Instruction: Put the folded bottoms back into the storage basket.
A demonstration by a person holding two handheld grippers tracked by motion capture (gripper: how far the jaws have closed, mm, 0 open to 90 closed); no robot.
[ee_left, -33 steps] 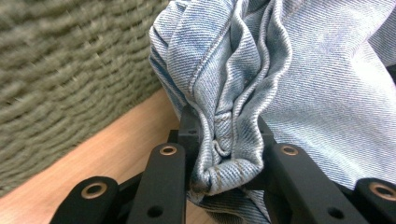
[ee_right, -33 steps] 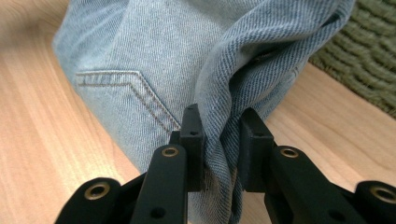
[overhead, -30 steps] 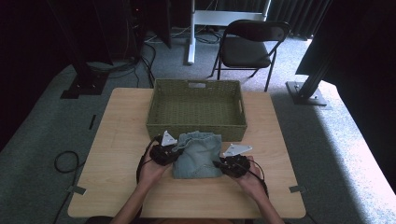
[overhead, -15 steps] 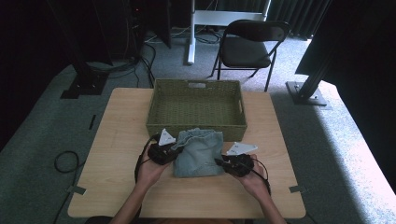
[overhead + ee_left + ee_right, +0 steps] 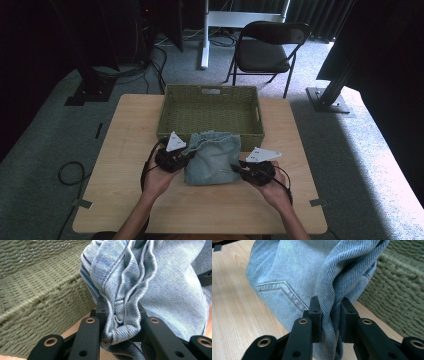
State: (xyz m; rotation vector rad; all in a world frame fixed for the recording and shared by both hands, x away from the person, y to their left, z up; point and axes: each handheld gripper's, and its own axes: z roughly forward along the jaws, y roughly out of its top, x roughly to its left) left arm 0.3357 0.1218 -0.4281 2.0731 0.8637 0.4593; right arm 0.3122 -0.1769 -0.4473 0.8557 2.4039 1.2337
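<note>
My left gripper [image 5: 186, 158] pinches a bunched fold on the left edge of the folded jeans [image 5: 214, 156], and my right gripper [image 5: 239, 167] clamps a thick fold on their right edge. The jeans hang between them over the tabletop [image 5: 125, 150], just at the near wall of the green woven basket [image 5: 172, 127].

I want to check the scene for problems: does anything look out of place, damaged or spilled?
Nothing stands out. The folded jeans are pinched at each side by the left gripper and right gripper, beside the intact woven basket.
</note>
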